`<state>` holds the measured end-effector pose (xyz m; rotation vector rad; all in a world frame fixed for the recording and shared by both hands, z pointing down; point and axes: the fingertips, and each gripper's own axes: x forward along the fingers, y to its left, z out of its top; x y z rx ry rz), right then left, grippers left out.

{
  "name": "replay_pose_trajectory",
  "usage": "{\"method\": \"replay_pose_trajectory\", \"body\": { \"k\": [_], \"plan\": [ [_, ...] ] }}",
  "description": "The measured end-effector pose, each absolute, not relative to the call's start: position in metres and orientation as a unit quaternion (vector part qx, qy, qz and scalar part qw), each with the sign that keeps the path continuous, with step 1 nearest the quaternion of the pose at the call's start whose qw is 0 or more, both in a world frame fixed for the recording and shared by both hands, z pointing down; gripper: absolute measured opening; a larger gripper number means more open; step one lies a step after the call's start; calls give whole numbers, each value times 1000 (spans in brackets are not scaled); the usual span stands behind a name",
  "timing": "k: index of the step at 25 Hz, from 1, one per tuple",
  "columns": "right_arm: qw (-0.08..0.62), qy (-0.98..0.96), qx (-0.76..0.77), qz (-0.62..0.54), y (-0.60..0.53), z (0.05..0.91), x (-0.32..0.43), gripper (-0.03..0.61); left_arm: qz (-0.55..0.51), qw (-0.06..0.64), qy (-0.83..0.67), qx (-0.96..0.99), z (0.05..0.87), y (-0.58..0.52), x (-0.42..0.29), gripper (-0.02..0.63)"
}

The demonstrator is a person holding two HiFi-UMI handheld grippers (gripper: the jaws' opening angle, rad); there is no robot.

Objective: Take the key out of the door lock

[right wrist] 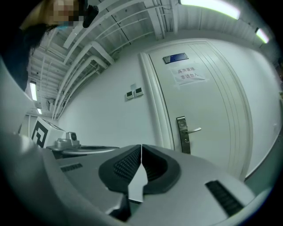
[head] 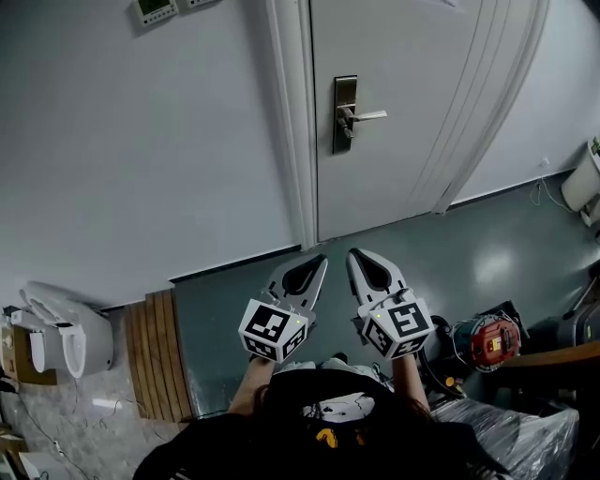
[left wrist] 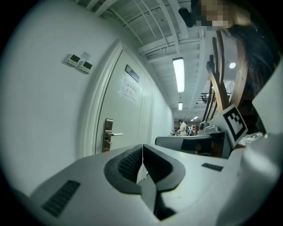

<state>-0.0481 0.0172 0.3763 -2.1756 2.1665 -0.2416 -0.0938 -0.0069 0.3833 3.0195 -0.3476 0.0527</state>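
The white door (head: 412, 103) is closed, some way ahead of me. On its left edge is a steel lock plate (head: 345, 114) with a lever handle (head: 371, 116) that points right. A small dark spot under the lever may be the key, but it is too small to tell. The lock plate (left wrist: 107, 134) also shows in the left gripper view, and the same lock plate (right wrist: 182, 134) in the right gripper view. My left gripper (head: 319, 262) and right gripper (head: 353, 254) are side by side, low over the floor and well short of the door. Each has its jaws together, with nothing between them.
Left of the door runs a plain wall with two small control panels (head: 155, 9). A white fixture (head: 66, 337) and wooden slats (head: 159, 356) are at the left. At the right are a red tool (head: 492, 342) and plastic-wrapped goods (head: 525, 422). A person (left wrist: 182, 128) stands far down the corridor.
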Motion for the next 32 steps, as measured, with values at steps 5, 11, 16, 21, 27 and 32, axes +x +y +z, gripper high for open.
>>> {"method": "replay_pose_trajectory", "body": {
  "k": [5,11,16,21,27,32],
  "plan": [
    [27,711,-699,-80,20,380,-29,6,14,50,-117,992,385,-1,-73,9],
    [27,717,-691,-88,30,388,-12,6,19,55,-129,990,391,7,-57,9],
    [40,719,-686,-102,34,396,-8,6,40,54,-134,989,399,15,-53,9],
    [55,719,-682,-120,34,405,-5,6,51,55,-138,988,402,14,-51,9],
    [62,715,-686,-122,27,410,7,6,63,50,-135,988,409,7,-44,9],
    [65,706,-695,-121,16,410,31,6,56,52,-132,988,409,-13,-25,9]
  ]
}}
